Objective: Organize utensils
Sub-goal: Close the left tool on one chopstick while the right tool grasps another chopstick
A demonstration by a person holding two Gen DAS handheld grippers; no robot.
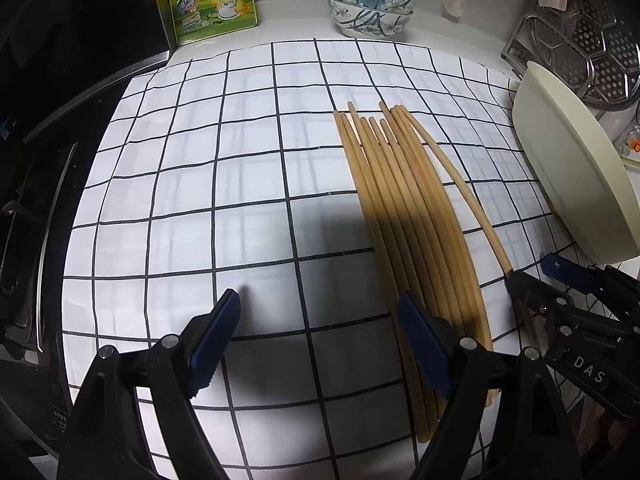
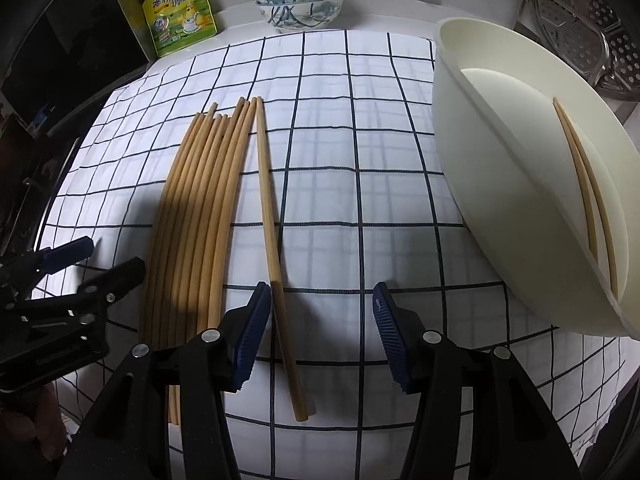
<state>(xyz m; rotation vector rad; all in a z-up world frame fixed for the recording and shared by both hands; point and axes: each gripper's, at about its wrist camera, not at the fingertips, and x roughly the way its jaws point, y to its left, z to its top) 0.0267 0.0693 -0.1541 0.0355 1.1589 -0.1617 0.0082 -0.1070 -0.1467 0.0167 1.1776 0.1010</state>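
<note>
1. The left gripper (image 1: 318, 306) was a black plastic frame with two angular fingers, each faced with a ribbed dark-blue pad (image 1: 216, 342).
2. Round silver pivot screws (image 1: 171, 341) studded the finger joints.
3. The right gripper (image 2: 320, 300) matched it: black arms, blue ribbed pads (image 2: 390, 338), silver screws (image 2: 211, 335).
4. Seen from the left wrist camera, the right gripper's black body carried white lettering reading "DAS" (image 1: 588, 369).

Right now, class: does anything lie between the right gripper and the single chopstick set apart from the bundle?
Nothing visible does. The right gripper is open over the cloth, and the lone chopstick already runs between its fingers, beside the left pad.
</note>
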